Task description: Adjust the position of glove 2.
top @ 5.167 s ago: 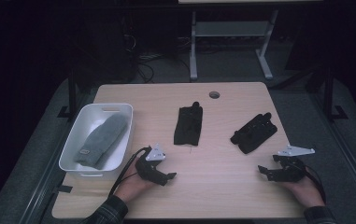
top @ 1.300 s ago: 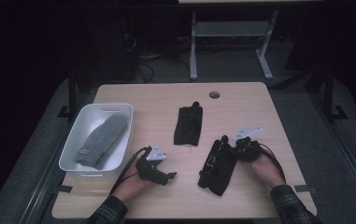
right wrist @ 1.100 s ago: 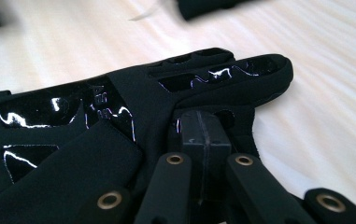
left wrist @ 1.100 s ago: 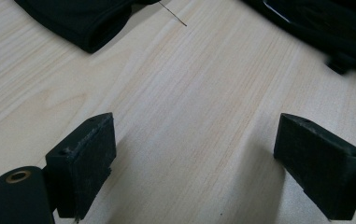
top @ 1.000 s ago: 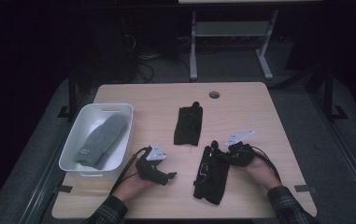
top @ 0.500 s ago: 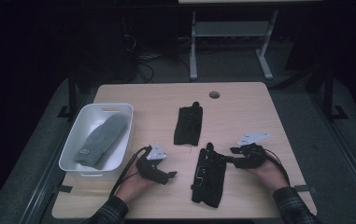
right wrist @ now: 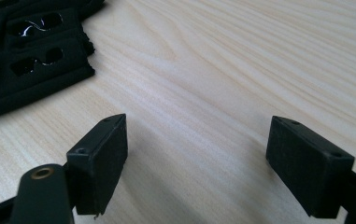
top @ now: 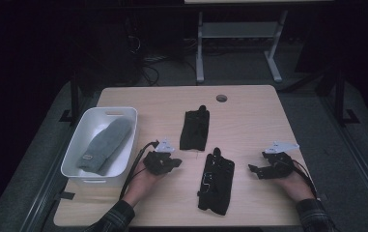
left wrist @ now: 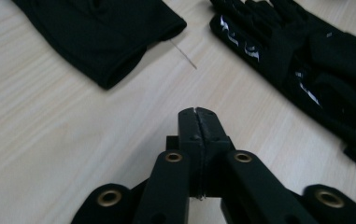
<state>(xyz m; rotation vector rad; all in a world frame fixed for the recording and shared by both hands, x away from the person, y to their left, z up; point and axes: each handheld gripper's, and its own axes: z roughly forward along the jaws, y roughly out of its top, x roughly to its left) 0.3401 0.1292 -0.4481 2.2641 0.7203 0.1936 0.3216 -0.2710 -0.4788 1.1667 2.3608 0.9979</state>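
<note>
near glove: black glove [top: 216, 184] lying flat on the table [top: 249, 111], fingers pointing to 12 o'clock, cuff end toward the person. It sits between the two grippers with nothing touching it. In the left gripper view it runs off at about 2 o'clock [left wrist: 306, 60], with white marks on it.

far glove: second black glove [top: 194, 129], at about 11 o'clock from the near one and a bit apart from it. In the left gripper view its cuff [left wrist: 101, 37] is at 11 o'clock from the jaws.

left gripper: left gripper [top: 172, 163] at 9 o'clock of the near glove, just beside it but not touching. Its jaws have just snapped closed and are pressed flat together on nothing, bare wood under them [left wrist: 197, 122].

right gripper: right gripper [top: 255, 170] at 3 o'clock of the near glove, clearly apart from it. Its jaws have just been opening and stand spread wide with only table between them [right wrist: 196, 154]; the glove edge is up at 10 o'clock in the right gripper view [right wrist: 31, 51].

bin: white bin [top: 123, 113] at the table's 9 o'clock edge, with a grey mitten [top: 105, 145] lying inside.
</note>
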